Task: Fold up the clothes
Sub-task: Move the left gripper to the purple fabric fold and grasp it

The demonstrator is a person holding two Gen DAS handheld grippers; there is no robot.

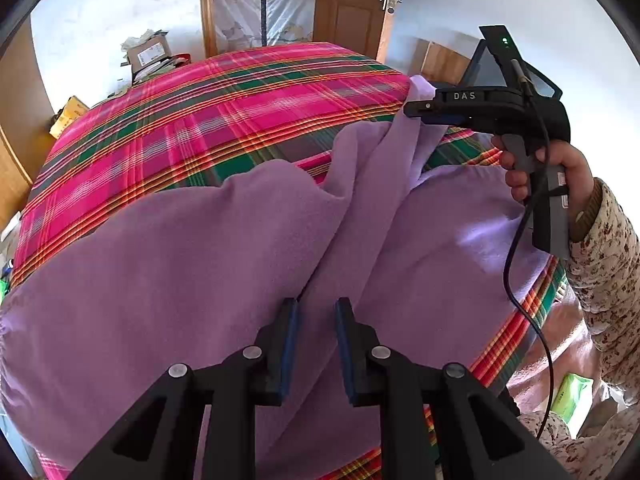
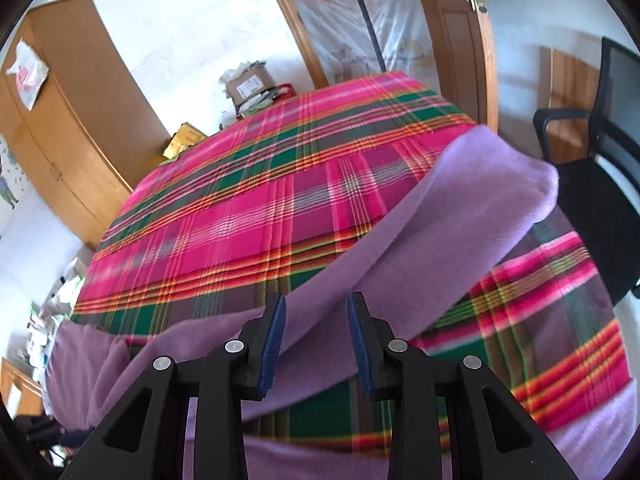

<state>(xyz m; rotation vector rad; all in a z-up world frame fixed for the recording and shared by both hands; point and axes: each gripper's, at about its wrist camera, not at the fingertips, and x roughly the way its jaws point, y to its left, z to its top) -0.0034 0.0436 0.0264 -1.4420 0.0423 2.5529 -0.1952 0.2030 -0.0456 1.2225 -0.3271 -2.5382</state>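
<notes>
On the plaid bed (image 1: 224, 92), the purple garment (image 1: 160, 264) lies mostly spread, so folding looks barely begun. The left gripper (image 1: 316, 344) pinches a ridge of it near the bed's front edge. Farther right, the right gripper (image 2: 316, 344) grips a lifted strip above the bed, mid-fold.

- Your left gripper (image 1: 316, 344) points steeply down, blue pads a narrow gap apart, cloth between them.
- Your right hand (image 1: 556, 178) squeezes the trigger; the right gripper (image 2: 316, 344) clamps purple fabric.
</notes>
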